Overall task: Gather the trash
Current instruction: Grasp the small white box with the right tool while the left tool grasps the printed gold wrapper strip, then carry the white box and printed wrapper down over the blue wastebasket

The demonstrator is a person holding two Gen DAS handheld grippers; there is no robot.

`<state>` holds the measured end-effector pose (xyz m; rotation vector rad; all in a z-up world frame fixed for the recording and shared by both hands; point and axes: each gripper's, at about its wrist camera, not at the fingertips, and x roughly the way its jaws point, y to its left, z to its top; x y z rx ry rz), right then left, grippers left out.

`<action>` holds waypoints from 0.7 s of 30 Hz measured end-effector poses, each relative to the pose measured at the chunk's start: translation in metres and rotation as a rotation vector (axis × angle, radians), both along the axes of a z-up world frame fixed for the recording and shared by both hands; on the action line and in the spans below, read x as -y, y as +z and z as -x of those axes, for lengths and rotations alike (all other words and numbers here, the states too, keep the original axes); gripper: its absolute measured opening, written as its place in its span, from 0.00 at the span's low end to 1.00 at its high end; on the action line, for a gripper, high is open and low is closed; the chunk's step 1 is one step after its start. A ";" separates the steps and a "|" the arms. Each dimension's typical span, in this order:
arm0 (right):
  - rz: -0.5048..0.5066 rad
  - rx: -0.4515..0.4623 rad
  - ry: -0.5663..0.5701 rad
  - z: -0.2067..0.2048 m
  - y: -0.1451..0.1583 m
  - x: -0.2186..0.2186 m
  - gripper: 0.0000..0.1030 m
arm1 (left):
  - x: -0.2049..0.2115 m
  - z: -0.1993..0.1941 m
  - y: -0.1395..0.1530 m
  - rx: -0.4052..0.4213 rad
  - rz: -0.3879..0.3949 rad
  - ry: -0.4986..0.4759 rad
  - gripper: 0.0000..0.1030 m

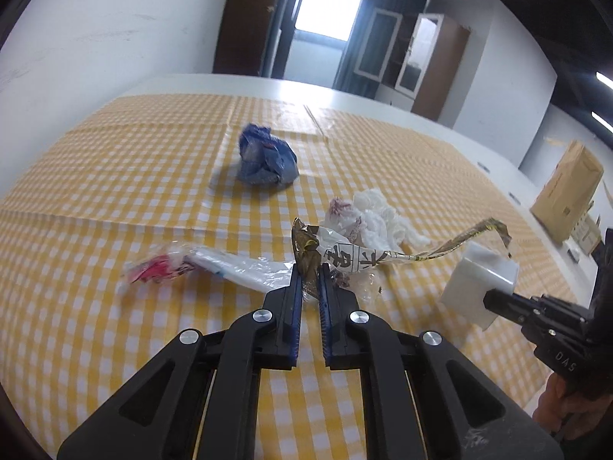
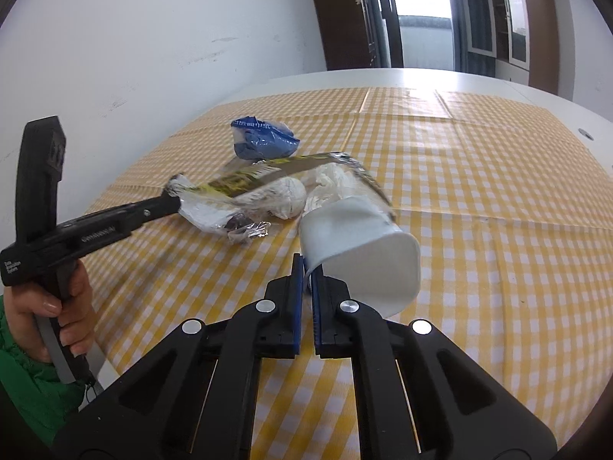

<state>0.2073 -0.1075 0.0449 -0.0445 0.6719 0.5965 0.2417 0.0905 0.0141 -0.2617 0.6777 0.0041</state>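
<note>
The table (image 1: 95, 161), the largest item, carries a yellow-and-white checked cloth (image 1: 115, 306) and appears in both views. My two grippers come next. My left gripper (image 1: 310, 268) is clamped on a crinkled gold-and-clear wrapper (image 1: 345, 255), whose long tail stretches right toward the white cup (image 1: 479, 283). My right gripper (image 2: 306, 264) is pinched onto the rim of that one cup, which hangs tilted with its base toward the right wrist camera.

Four pieces of trash can be counted on or above the cloth, in descending size. The gold wrapper is held in the air. A clear bag with red print (image 1: 199, 268) lies flat on the cloth to the left of my left gripper. A crumpled blue bag (image 1: 266, 163) sits alone farther back. A wad of white tissue (image 1: 379, 218) rests just behind the wrapper.

Only the left wrist view shows the red-printed bag and a brown cardboard box (image 1: 567, 199) beyond the table's right edge. Only the right wrist view shows my left hand (image 2: 69, 306) and green sleeve (image 2: 27, 395). There the wrapper's far end seems to reach the cup's mouth, though blur leaves the contact uncertain.
</note>
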 end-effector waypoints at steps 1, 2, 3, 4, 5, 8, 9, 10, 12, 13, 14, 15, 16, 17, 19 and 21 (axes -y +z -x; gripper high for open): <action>-0.003 0.007 -0.003 0.005 0.002 0.003 0.03 | -0.001 0.010 0.003 0.018 0.012 0.014 0.07; -0.005 0.013 -0.005 0.010 0.003 0.006 0.03 | -0.003 0.019 0.006 0.032 0.027 0.028 0.07; -0.004 0.022 -0.008 0.016 0.005 0.009 0.04 | -0.004 0.027 0.008 0.041 0.037 0.040 0.07; -0.001 0.031 -0.010 0.021 0.006 0.011 0.03 | -0.006 0.039 0.011 0.056 0.052 0.061 0.07; 0.001 0.040 -0.013 0.026 0.007 0.014 0.04 | -0.009 0.049 0.013 0.069 0.063 0.079 0.07; -0.007 0.050 -0.011 0.042 0.010 0.022 0.04 | -0.013 0.078 0.019 0.100 0.076 0.129 0.07; -0.012 0.054 -0.009 0.049 0.012 0.024 0.04 | -0.014 0.085 0.021 0.106 0.079 0.132 0.07; -0.013 0.058 -0.006 0.054 0.012 0.024 0.03 | -0.014 0.094 0.022 0.112 0.083 0.134 0.07; -0.015 0.071 -0.001 0.067 0.015 0.026 0.04 | -0.014 0.109 0.025 0.120 0.088 0.139 0.07; -0.014 0.077 0.002 0.072 0.016 0.026 0.03 | -0.013 0.117 0.026 0.124 0.086 0.139 0.07; -0.013 0.085 0.004 0.081 0.016 0.027 0.03 | -0.011 0.125 0.027 0.129 0.084 0.143 0.07; -0.013 0.090 0.006 0.087 0.017 0.029 0.03 | -0.009 0.134 0.027 0.134 0.076 0.145 0.07; -0.013 0.097 0.006 0.094 0.017 0.030 0.03 | -0.007 0.141 0.027 0.136 0.068 0.146 0.07; -0.014 0.101 0.005 0.101 0.015 0.031 0.03 | -0.006 0.150 0.026 0.142 0.058 0.155 0.07; -0.020 0.103 0.005 0.113 0.013 0.035 0.03 | -0.003 0.169 0.026 0.155 0.033 0.172 0.07; -0.017 0.110 0.008 0.128 0.011 0.040 0.03 | -0.002 0.184 0.024 0.164 0.009 0.189 0.07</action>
